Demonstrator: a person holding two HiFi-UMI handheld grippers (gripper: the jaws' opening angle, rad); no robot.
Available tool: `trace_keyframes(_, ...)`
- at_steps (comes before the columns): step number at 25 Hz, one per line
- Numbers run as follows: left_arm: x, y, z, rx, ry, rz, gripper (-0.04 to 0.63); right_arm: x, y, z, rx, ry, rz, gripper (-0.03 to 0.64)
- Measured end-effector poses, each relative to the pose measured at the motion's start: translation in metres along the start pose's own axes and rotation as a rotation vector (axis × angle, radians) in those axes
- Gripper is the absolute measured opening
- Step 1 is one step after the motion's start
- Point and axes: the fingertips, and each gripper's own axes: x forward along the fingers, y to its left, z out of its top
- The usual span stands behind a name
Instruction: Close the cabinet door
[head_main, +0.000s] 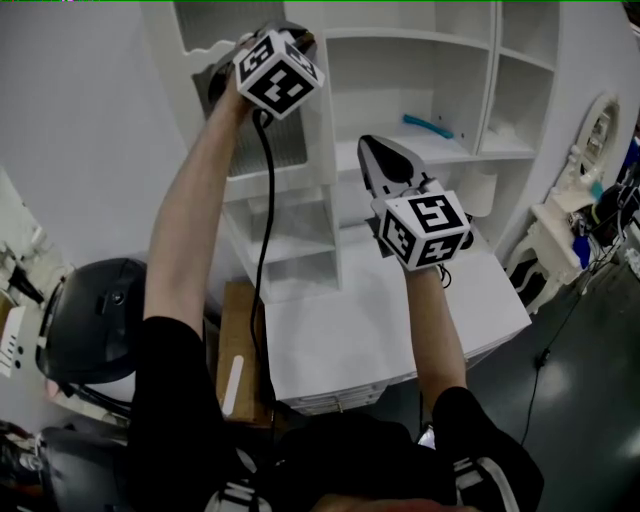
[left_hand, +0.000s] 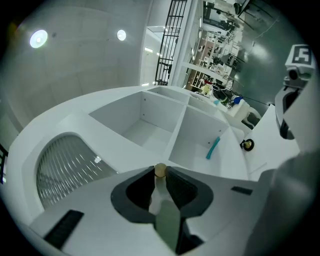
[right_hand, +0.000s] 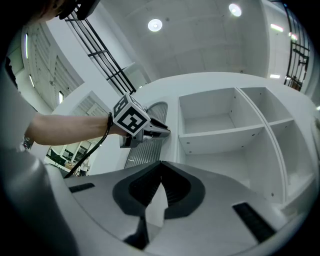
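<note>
The white cabinet (head_main: 420, 90) has open shelves and a door with a slatted panel (left_hand: 70, 165), which stands ajar at its left side. A small tan knob (left_hand: 160, 170) on that door's edge sits between the tips of my left gripper (left_hand: 160, 172), which is shut on it. In the head view the left gripper (head_main: 290, 45) is high against the door (head_main: 285, 140), its jaws hidden behind the marker cube. My right gripper (right_hand: 160, 165) hovers before the shelves, shut and empty, and shows in the head view as the right gripper (head_main: 375, 150). It sees the left gripper (right_hand: 162, 132) at the door (right_hand: 150, 147).
A teal object (head_main: 428, 126) lies on a shelf. The cabinet stands on a white desk top (head_main: 380, 320). A black chair (head_main: 95, 320) and a wooden board (head_main: 235, 350) are at the lower left. A second knob (left_hand: 247, 144) shows at the right.
</note>
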Motion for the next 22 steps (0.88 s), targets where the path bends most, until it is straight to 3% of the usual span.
trace_keyframes(19,0.013,0.005,-0.007,-0.069,0.016,0.006,0.081,0.006,0.003,-0.005,-0.015,0.029,0.009,0.017)
trace_keyframes(22,0.013,0.004,-0.006,-0.113,0.028,0.019,0.081,0.004,0.008,0.001,-0.032,0.029,0.011,0.017)
